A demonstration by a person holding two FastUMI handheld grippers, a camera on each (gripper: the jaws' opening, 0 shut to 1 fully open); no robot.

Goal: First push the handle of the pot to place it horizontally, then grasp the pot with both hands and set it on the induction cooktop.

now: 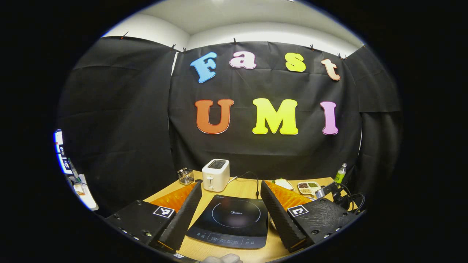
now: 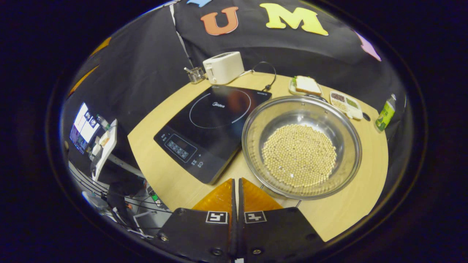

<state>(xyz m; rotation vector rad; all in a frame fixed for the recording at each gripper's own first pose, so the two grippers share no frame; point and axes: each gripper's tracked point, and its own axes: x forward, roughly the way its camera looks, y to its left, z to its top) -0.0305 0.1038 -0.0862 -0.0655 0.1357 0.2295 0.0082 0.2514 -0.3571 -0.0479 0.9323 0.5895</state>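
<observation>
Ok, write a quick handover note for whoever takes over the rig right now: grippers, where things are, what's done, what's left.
Left hand-held gripper: open, empty, above the induction cooktop.
Right hand-held gripper: shut, empty, at the table's near edge by the pot.
The pot, holding pale beans, stands on the table right beside the cooktop, not on it.
Handle position cannot be told.
Left: check handle, two-handed lift onto cooktop.

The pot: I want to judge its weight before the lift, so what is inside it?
The pot holds a flat layer of small pale round beans over its bottom. The bottom beneath them is covered.
</observation>
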